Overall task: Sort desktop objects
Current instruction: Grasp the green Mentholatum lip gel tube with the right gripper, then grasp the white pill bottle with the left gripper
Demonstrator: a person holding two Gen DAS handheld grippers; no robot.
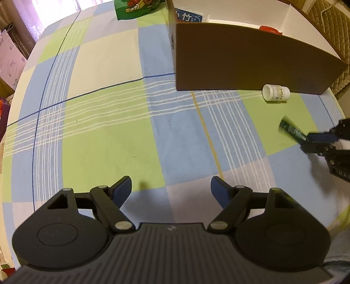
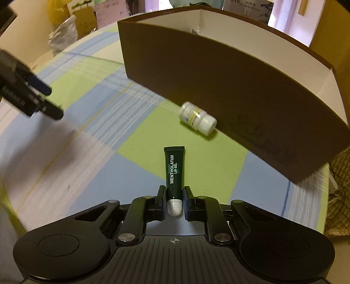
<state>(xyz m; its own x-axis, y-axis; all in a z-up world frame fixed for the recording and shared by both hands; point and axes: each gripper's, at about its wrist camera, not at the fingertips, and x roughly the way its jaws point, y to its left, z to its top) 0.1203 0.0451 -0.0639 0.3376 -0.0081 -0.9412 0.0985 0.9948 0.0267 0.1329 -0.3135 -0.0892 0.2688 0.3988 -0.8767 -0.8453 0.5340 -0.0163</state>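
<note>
The left hand-held gripper [image 1: 171, 189] is hanging over the checked cloth of the counter [image 1: 105, 122] with its jaws standing wide and nothing between them; its blue pads [image 1: 122, 191] are pointing down at a bare patch of green and blue squares. Far off to the left, at the counter's far edge, a green printed packet [image 1: 133, 8] is lying just beside the corner of the brown cardboard box [image 1: 251, 63]; the box is standing open-topped on the far right part of the counter, its white inner walls showing, and something red [image 1: 270, 28] is peeking above its near wall, too hidden to name. Just in front of that near wall a small white bottle [image 2: 198, 119] is lying on its side on a green square, its cap end towards the box and very close to it; whether it is touching the cardboard I cannot tell. Nearer and to the right, the right hand-held gripper [image 2: 174, 197] is holding the dark green lip gel tube [image 2: 174, 168]; its jaws are standing narrow, pressing on the tube at its neck just above the white cap [image 2: 174, 207], so the cap is sitting back between the fingers and the flat crimped end is pointing away, towards the bottle. The tube is staying apart from the bottle and outside the box.
</note>
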